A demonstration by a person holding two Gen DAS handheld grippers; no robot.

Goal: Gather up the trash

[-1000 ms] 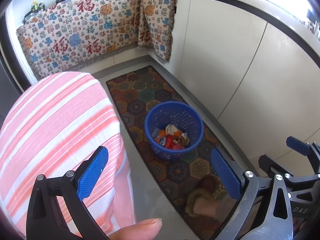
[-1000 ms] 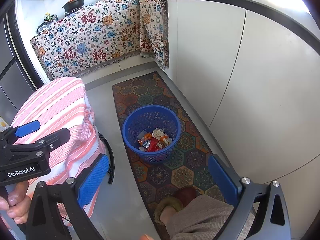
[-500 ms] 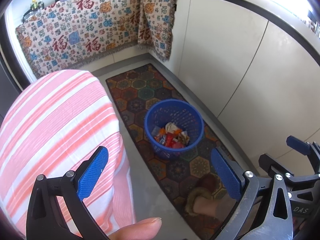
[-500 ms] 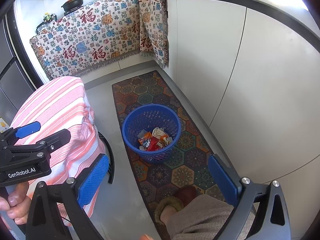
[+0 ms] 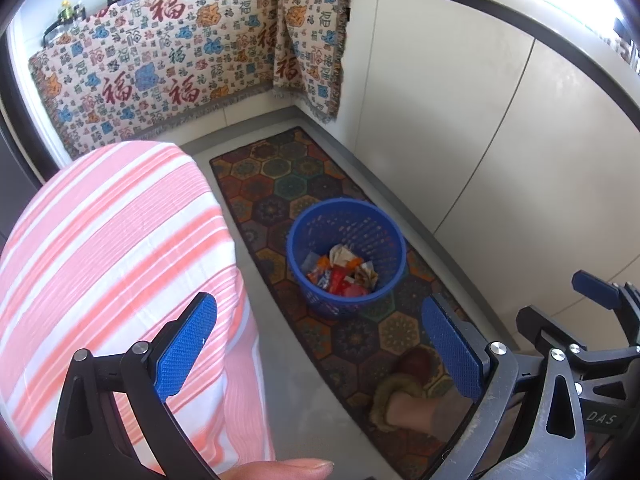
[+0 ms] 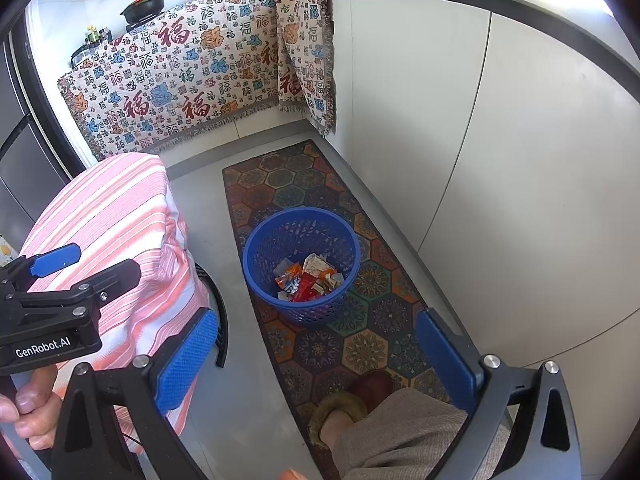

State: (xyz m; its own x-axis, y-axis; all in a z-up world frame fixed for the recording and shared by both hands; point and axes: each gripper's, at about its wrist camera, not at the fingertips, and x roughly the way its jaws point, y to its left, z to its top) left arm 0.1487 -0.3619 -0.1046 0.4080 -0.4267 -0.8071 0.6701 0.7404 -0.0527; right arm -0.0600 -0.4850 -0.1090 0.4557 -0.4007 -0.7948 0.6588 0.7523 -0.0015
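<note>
A round blue plastic basket (image 5: 347, 216) (image 6: 300, 220) stands on a patterned rug (image 5: 280, 168) (image 6: 288, 176) on the kitchen floor. Crumpled wrappers (image 5: 342, 272) (image 6: 308, 278), red, orange and white, lie in its bottom. My left gripper (image 5: 318, 348) hovers high above the floor, open, with nothing between its blue pads. My right gripper (image 6: 316, 356) is also open and empty, above the rug in front of the basket. In the left wrist view the right gripper (image 5: 592, 292) shows at the far right edge; the right wrist view shows the left gripper (image 6: 56, 264) at the far left.
A table under a pink-and-white striped cloth (image 5: 108, 240) (image 6: 112, 216) stands left of the rug. White cabinet fronts (image 5: 480, 128) (image 6: 500, 140) line the right side. A patterned cloth (image 6: 192, 76) hangs over the back counter. A person's slippered foot (image 6: 348, 404) rests on the rug's near end.
Both views have shifted slightly; the basket sits a little further from the left gripper than before. Both grippers stay open and empty.
</note>
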